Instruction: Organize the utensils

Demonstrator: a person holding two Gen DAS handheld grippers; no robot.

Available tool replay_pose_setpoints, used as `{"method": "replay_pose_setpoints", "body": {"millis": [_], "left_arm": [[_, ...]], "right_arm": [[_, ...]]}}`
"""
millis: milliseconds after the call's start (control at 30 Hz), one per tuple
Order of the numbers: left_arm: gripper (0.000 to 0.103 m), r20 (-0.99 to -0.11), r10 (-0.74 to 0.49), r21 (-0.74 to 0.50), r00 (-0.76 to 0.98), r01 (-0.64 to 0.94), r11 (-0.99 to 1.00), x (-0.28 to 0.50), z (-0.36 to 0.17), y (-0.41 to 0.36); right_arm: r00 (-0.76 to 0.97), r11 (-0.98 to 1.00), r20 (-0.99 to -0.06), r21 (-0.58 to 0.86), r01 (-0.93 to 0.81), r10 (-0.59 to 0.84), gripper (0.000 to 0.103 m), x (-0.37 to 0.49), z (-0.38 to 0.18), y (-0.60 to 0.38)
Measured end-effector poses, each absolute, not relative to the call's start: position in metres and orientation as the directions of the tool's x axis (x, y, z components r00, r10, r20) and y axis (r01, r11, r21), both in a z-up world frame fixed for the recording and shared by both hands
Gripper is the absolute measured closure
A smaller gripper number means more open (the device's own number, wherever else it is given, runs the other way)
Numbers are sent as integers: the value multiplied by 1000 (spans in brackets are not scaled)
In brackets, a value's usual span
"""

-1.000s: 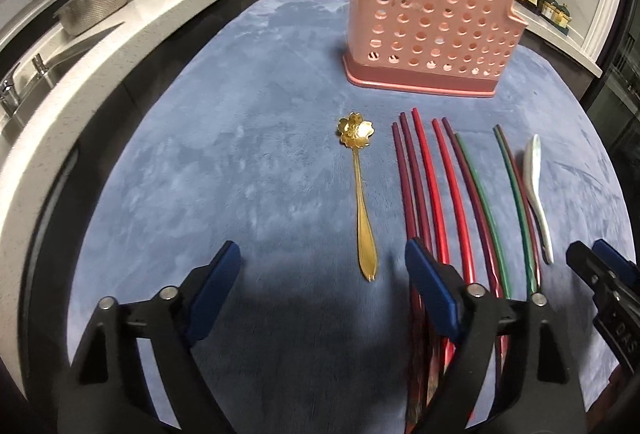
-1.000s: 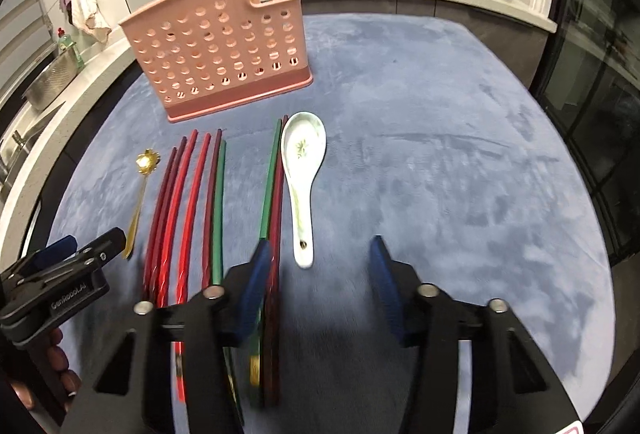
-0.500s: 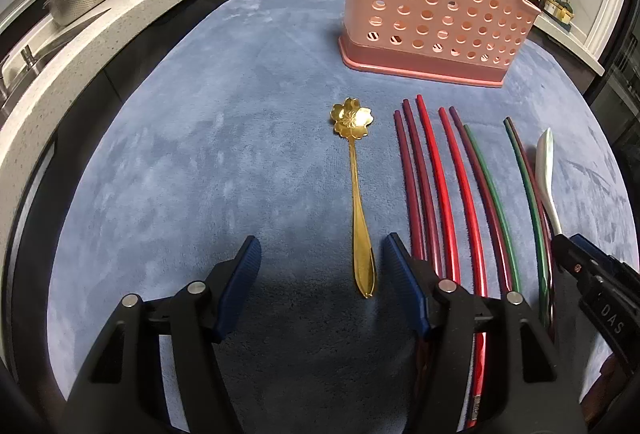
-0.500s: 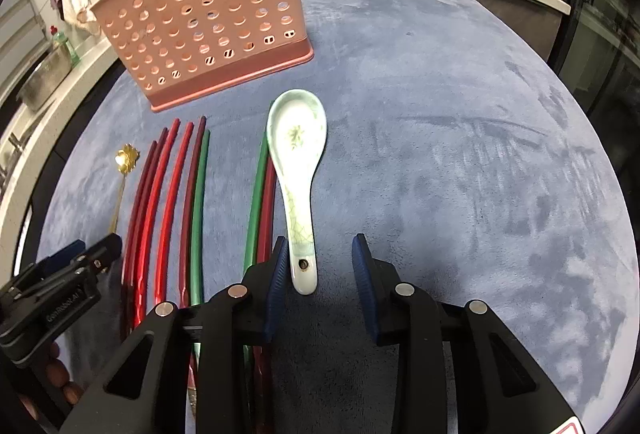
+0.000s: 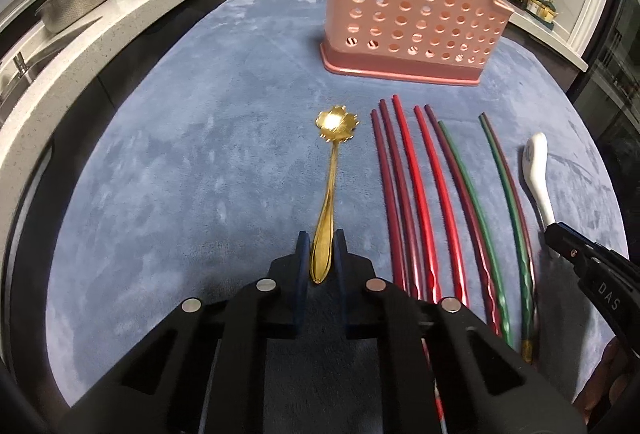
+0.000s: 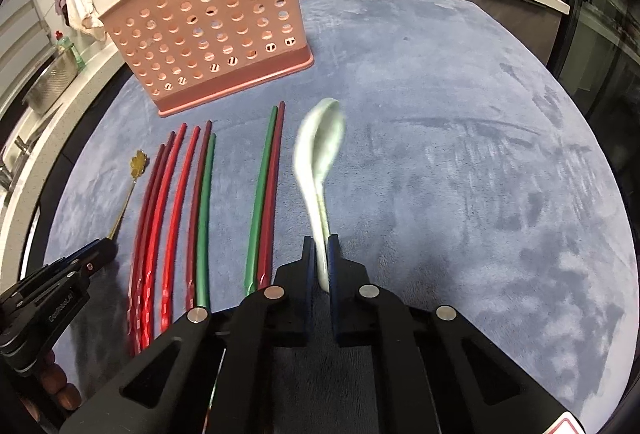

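A desk (image 5: pixel 180 162) covered in soft blue-grey cloth fills both views, with pale kitchen counters (image 5: pixel 132 14) curving round its far side. Toward the back of the desk stands the pink perforated utensil holder (image 5: pixel 412 14), upright on its darker base.

In front of the holder lie the chopsticks (image 5: pixel 416 190), side by side and running lengthwise toward the cameras: a group of dark red and bright red ones with one green at its right edge, then, set a little apart, a green and dark red pair (image 6: pixel 264 194).

The left tongs (image 5: pixel 322 256) sit low at the near end of the row, their blue-padded fingers (image 5: pixel 303 254) drawn in on either side of the gold spoon (image 5: pixel 330 186), clamped on the tail of its handle. The spoon lies flat just left of the chopsticks (its flower-shaped bowl catches the light) and points toward the holder.

The right tongs (image 6: pixel 319 258) are closed on the handle of the white ceramic spoon (image 6: pixel 320 150), just right of the green and red pair. The spoon looks blurred in the right wrist view and its bowl seems turned partly on edge; whether it touches the cloth I cannot tell.
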State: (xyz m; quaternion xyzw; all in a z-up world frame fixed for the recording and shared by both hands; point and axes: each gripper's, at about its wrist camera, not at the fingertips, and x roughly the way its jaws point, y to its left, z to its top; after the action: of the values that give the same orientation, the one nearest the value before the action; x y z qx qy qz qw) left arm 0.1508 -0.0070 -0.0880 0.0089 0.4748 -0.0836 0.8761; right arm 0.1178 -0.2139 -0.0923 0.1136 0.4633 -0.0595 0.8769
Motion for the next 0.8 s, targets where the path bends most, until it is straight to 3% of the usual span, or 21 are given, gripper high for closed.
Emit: {"method": "replay_pose_setpoints", "body": {"millis": [800], "left_arm": [[102, -745, -172, -104, 645, 143, 984, 119, -12, 21]], "right_arm": [[672, 967, -740, 158, 199, -17, 102, 76, -29, -216]]}}
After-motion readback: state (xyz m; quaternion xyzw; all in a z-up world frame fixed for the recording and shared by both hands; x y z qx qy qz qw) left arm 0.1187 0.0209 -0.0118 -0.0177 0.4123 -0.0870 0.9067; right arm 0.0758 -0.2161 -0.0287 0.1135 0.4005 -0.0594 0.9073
